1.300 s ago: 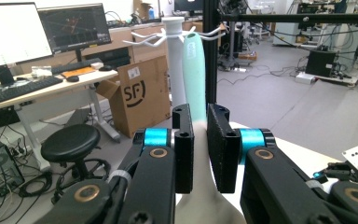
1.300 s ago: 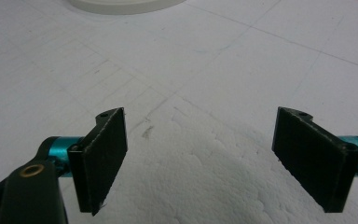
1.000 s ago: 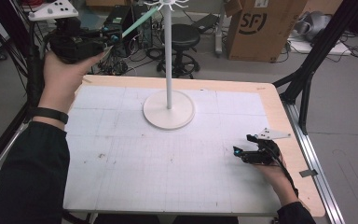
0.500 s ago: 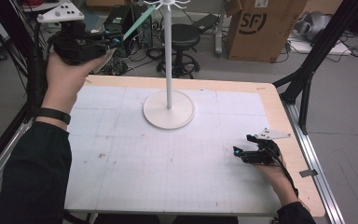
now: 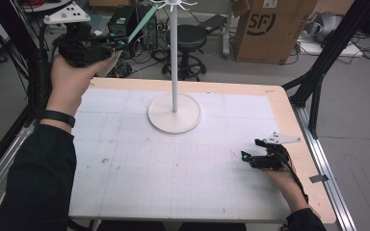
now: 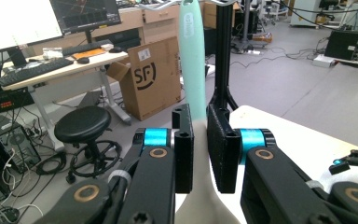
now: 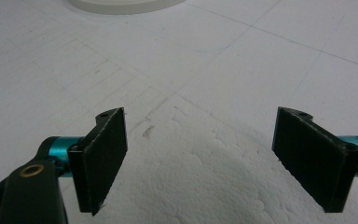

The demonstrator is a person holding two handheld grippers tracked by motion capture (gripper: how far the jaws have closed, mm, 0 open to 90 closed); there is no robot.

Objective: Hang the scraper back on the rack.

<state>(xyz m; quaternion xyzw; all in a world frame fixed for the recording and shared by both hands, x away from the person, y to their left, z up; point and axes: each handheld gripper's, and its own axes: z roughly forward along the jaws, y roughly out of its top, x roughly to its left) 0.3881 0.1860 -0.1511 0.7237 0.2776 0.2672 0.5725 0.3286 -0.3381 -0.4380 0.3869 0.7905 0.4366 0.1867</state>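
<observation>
My left gripper [image 5: 107,47] sits in the upper left of the high view, lifted off the table, with its jaws clamped on a pale green spatula-like tool [image 6: 191,60]. In the left gripper view the tool's handle runs up the centre of the frame from between the pads, and its tip reaches toward the hooks at the top of the white stand [image 5: 174,57]. I read this as hanging the tool on the stand.

The main risk I see is a miss at the hook. The tool is long and the grip is near its lower, wider end, so a small tilt of my hand swings the tip wide and it could pass beside the hook. If I let go before the tool is seated, it would fall to the table [image 5: 183,163] or off its far edge. Pushing the tip against the stand's thin pole could also rock the stand on its round base [image 5: 174,113].

My right gripper [image 5: 260,159] rests low at the lower right of the high view, jaws wide apart with nothing between them, only white table surface beneath.

Against the earlier frames, the left hand has shifted slightly, with the tool a touch nearer the stand's top. The right hand and the stand have not changed.
</observation>
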